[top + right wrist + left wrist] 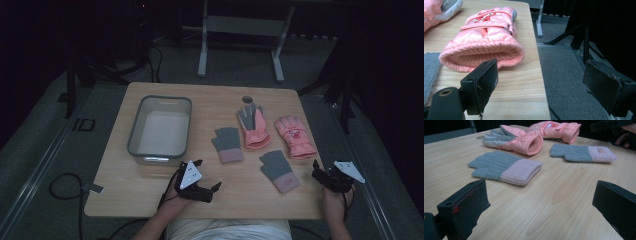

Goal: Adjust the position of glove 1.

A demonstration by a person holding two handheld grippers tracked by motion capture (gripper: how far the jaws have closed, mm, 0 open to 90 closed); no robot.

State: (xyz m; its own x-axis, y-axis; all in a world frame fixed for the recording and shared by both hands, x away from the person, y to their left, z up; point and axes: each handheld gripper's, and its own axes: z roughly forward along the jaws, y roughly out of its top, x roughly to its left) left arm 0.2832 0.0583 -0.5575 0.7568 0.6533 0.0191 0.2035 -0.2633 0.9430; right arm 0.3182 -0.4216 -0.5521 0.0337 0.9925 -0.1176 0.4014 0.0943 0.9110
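Left gripper (pixel 207 176), jaws apart and empty, hovers over bare wood near the table's (pixel 150 195) front edge; right gripper (pixel 325 175), jaws apart, overhangs the right edge just beside the pink padded glove (pixel 484 47); grey knit gloves (pixel 506 167) lie between.

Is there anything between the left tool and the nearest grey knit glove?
Nothing visible. The left tool stands open, and bare table lies between it and the grey knit glove.

Left claw (pixel 209 176) and right claw (pixel 320 172) both gape wide, holding nothing.
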